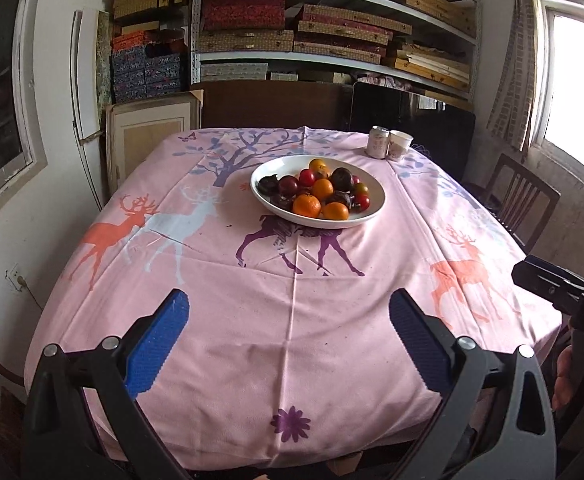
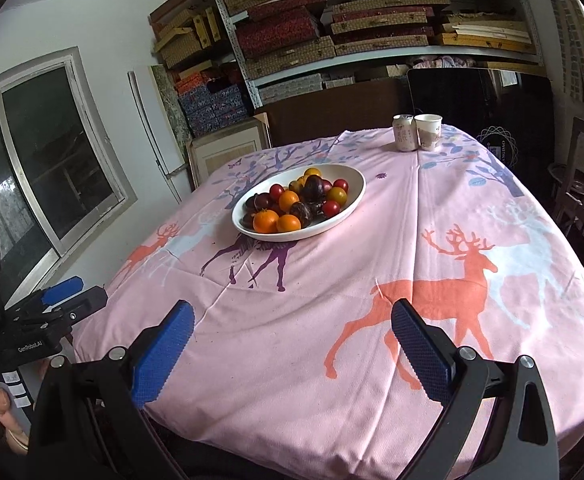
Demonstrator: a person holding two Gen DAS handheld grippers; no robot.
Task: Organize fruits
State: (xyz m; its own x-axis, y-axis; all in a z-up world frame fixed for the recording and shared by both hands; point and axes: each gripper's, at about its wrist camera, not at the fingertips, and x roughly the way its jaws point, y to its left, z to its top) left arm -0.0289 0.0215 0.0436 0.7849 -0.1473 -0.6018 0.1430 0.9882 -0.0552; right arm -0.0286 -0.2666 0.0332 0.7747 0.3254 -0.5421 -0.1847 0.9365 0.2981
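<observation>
On the pink deer-print tablecloth (image 1: pixel 292 320): white bowl (image 1: pixel 376 196) of mixed fruits (image 1: pixel 318 194), mid-table; can (image 1: pixel 378 142) and paper cup (image 1: pixel 400 145) behind. Left gripper (image 1: pixel 289 344) and right gripper (image 2: pixel 292 346) spread wide, empty, near edge.

My gripper's pads (image 1: pixel 159 344) are knobbly blue rubber on matt black plastic, the tablecloth (image 1: pixel 292 320) is soft matt printed cloth, the bowl (image 1: pixel 374 204) glossy white ceramic, the can (image 1: pixel 378 142) metal.

Left wrist view: near table edge, facing the far shelves (image 1: pixel 332 20). Right wrist view: same edge, further right, angled leftward. Shared: bowl (image 1: pixel 376 200) (image 2: pixel 348 204), tablecloth (image 1: pixel 292 340) (image 2: pixel 292 340), shelves.
</observation>
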